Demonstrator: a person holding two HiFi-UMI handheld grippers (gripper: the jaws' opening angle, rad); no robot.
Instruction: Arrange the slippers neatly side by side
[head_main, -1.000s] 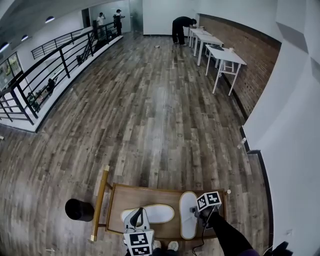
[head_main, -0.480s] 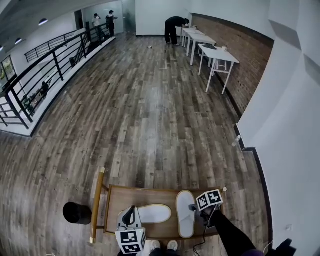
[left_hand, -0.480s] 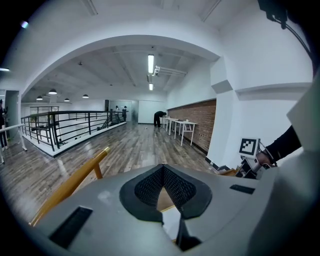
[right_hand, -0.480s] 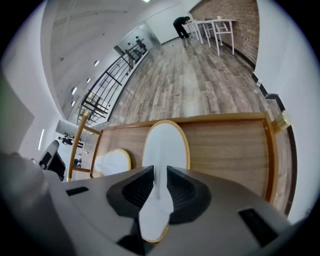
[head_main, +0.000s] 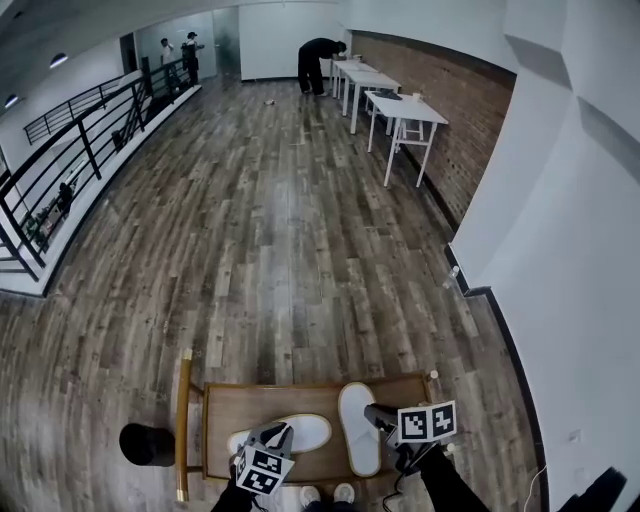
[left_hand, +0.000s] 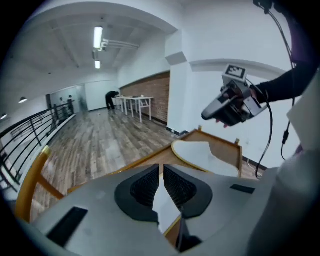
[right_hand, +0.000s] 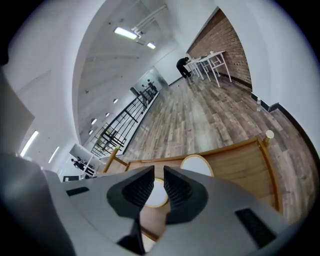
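Two white slippers with yellowish rims lie on a low wooden tray (head_main: 300, 396). One slipper (head_main: 300, 432) lies crosswise at the left, and the other (head_main: 358, 428) lies lengthwise at the right. My left gripper (head_main: 280, 433) is shut, low over the crosswise slipper's near end. That slipper (left_hand: 165, 205) shows white through the gap behind the tips (left_hand: 160, 170), and I cannot tell if they touch it. My right gripper (head_main: 373, 412) hangs above the lengthwise slipper's right side. Its jaws (right_hand: 159, 172) have just been opening and stand slightly apart with nothing between them.
A black round object (head_main: 145, 443) stands left of the tray, beside its golden rail (head_main: 182, 425). A white wall (head_main: 560, 300) runs along the right. Far off are white tables (head_main: 395, 105), a bent-over person (head_main: 320, 60) and a black railing (head_main: 60, 170).
My right gripper has risen off the lengthwise slipper. My left gripper has sunk and tilted down over the crosswise slipper. Both slippers keep their places on the tray.
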